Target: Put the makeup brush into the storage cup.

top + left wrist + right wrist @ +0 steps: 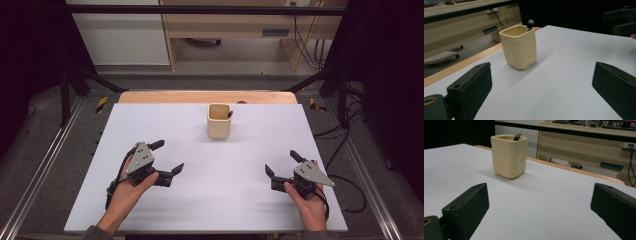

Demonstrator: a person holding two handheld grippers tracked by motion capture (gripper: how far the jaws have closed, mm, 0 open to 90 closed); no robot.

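Observation:
A cream square cup [219, 121] stands upright near the far middle of the white table top [210, 190]. A dark brush tip [230, 114] pokes out of its right corner. The same cup [519, 47] with the brush tip [530, 24] appears in the left gripper view, and the cup [509, 156] again in the right gripper view. My left gripper [167, 157] rests at the near left, open and empty. My right gripper [281, 163] rests at the near right, open and empty. Both point toward the cup from a distance.
The white top lies on a wooden table whose far edge [207, 96] shows behind the cup. Black frame rails [75, 80] flank both sides. Wooden furniture [235, 30] and cables [307, 45] stand beyond the table. The other gripper [621, 21] shows far right in the left gripper view.

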